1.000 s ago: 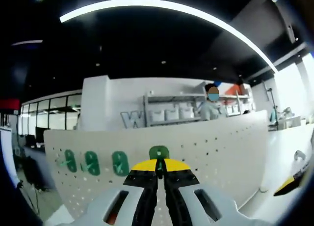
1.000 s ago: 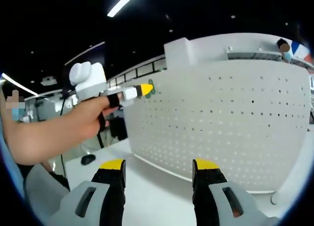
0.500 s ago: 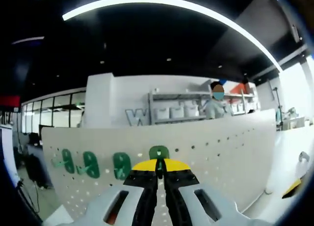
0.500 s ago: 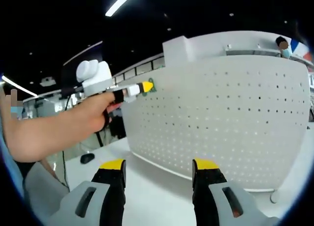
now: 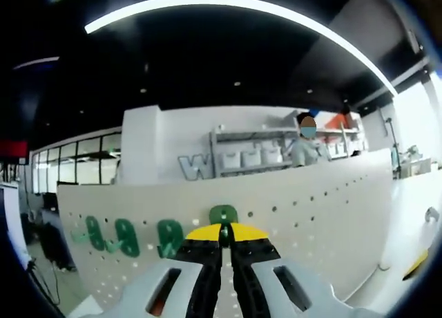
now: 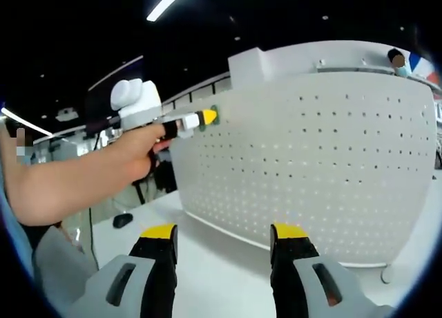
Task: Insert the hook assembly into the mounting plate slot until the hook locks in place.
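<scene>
Left gripper pins a hook at the top of the pegboard

The left gripper (image 5: 222, 234) pinches a green plastic hook (image 5: 223, 215) between closed jaws, seemingly touching the white perforated mounting board (image 6: 311, 173) near its top edge. Three more green hooks (image 5: 128, 236) sit left. The right gripper (image 6: 224, 235) hangs spread, holding nothing, above the white table (image 6: 207, 263).
</scene>
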